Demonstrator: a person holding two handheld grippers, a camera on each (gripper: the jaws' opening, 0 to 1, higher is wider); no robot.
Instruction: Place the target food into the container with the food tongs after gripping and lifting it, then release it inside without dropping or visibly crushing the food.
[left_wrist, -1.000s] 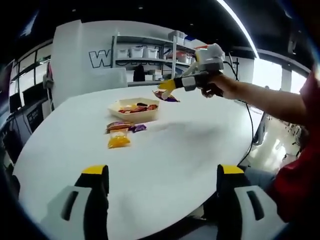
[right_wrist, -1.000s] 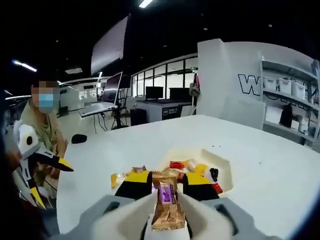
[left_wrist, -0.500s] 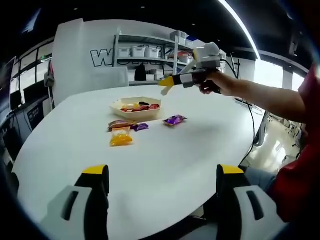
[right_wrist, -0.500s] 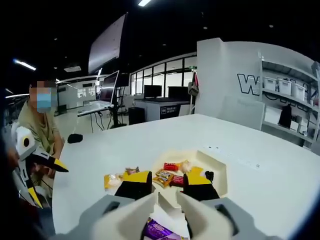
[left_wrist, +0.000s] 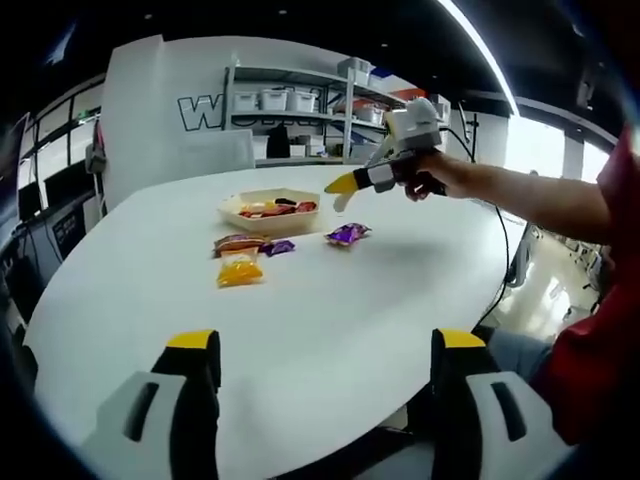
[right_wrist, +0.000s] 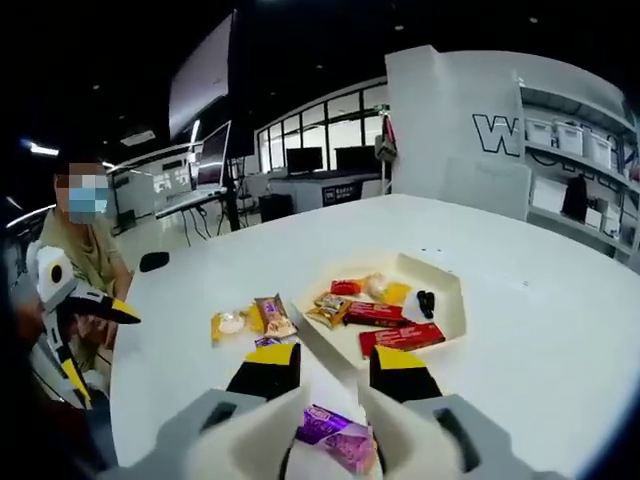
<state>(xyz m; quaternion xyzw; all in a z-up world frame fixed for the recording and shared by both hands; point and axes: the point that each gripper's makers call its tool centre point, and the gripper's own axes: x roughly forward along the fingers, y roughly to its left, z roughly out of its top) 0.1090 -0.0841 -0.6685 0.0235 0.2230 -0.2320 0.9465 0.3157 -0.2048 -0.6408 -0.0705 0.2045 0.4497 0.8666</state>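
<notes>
The shiny purple foil snack packet (right_wrist: 338, 437) lies on the white table (right_wrist: 540, 330) below the right gripper (right_wrist: 335, 370)'s open yellow-tipped fingers (right_wrist: 270, 358), outside the cream hexagonal tray (right_wrist: 445, 300), so a hasty pinch could crush it; the left gripper (left_wrist: 325, 350) also stands open.

Each gripper has pale grey moulded arms ending in black jaws capped with yellow tips: the left gripper (left_wrist: 316, 372) and the right gripper (right_wrist: 335, 372). The person wears a red sleeve (left_wrist: 598, 340).

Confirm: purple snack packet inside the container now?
No. The purple packet lies on the white table, outside the container.
</notes>
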